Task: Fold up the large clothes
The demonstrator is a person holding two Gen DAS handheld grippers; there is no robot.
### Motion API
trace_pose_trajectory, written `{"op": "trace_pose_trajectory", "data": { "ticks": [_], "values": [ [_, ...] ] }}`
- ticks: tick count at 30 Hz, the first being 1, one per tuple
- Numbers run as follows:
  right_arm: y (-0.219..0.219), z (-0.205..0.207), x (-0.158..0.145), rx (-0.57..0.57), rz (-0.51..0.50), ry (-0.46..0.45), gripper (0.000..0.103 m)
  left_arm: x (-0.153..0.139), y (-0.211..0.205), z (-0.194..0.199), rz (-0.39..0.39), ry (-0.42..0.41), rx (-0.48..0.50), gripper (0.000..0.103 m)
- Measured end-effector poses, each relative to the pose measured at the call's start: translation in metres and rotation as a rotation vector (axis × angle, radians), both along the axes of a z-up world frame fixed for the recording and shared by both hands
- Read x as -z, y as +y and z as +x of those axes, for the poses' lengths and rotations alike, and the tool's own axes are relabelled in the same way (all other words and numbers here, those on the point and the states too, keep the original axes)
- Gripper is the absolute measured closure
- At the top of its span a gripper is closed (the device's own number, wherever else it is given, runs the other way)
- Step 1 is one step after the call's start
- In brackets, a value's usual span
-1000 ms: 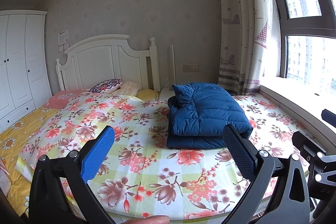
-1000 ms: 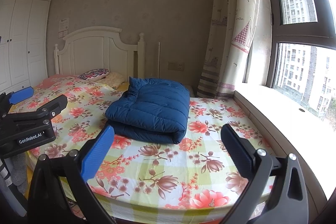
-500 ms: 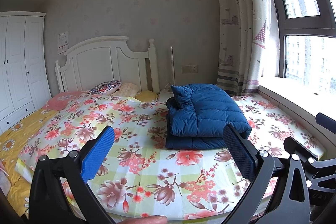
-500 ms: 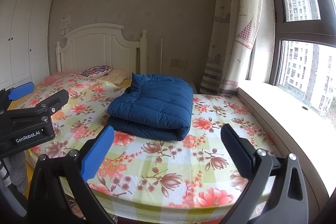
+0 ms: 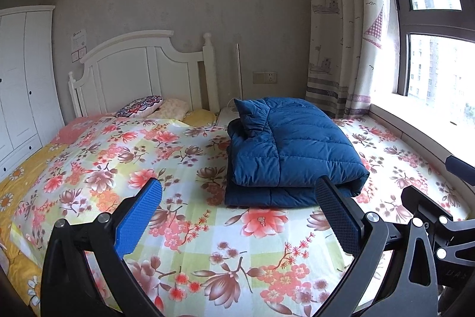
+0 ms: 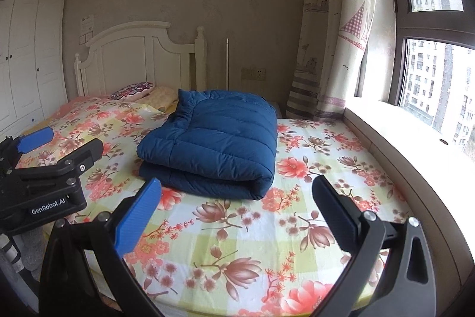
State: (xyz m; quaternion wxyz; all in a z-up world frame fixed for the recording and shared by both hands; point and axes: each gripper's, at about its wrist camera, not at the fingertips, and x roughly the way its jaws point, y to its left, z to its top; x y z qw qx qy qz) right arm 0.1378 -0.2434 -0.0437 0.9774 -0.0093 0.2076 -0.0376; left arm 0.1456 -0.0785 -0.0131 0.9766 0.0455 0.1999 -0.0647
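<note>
A dark blue puffer jacket (image 5: 285, 150) lies folded in a thick stack on the floral bed sheet (image 5: 184, 216), toward the window side; it also shows in the right wrist view (image 6: 213, 141). My left gripper (image 5: 237, 216) is open and empty, held above the foot of the bed, short of the jacket. My right gripper (image 6: 234, 213) is open and empty too, also back from the jacket. The left gripper's body shows at the left of the right wrist view (image 6: 44, 180).
A white headboard (image 5: 139, 73) and pillows (image 5: 142, 106) are at the far end. A white wardrobe (image 5: 20, 85) stands left. A curtain (image 5: 341, 34), window and wide sill (image 6: 415, 144) run along the right side of the bed.
Both grippers have shifted slightly back and up from the bed; the jacket has not moved. Both stay open.
</note>
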Motion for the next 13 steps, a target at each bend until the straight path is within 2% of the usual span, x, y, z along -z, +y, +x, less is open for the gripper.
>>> {"op": "trace_pose_trajectory", "data": {
  "ticks": [2, 4, 7, 8, 10, 12, 13],
  "values": [
    [-0.006, 0.011, 0.002, 0.003, 0.008, 0.011, 0.002, 0.004, 0.005, 0.014, -0.031, 0.007, -0.004, 0.004],
    [-0.018, 0.024, 0.003, 0.011, 0.016, 0.029, 0.002, 0.008, 0.011, 0.038, -0.04, 0.062, 0.013, 0.004],
    [-0.051, 0.042, -0.001, 0.032, 0.005, 0.036, 0.002, 0.013, 0.03, 0.094, 0.032, 0.175, 0.022, 0.004],
    [-0.074, 0.053, -0.004, 0.064, -0.005, 0.049, 0.002, 0.014, 0.043, 0.115, 0.046, 0.206, 0.008, 0.004],
    [-0.127, 0.068, -0.013, 0.161, -0.024, 0.067, 0.002, 0.015, 0.094, 0.177, 0.039, 0.277, -0.101, 0.004],
    [-0.213, 0.082, -0.027, 0.344, -0.051, 0.097, 0.002, 0.016, 0.152, 0.241, 0.052, 0.362, -0.201, 0.004],
    [-0.241, 0.086, -0.029, 0.395, -0.066, 0.117, 0.002, 0.018, 0.184, 0.276, 0.064, 0.402, -0.234, 0.004]
  ]
}}
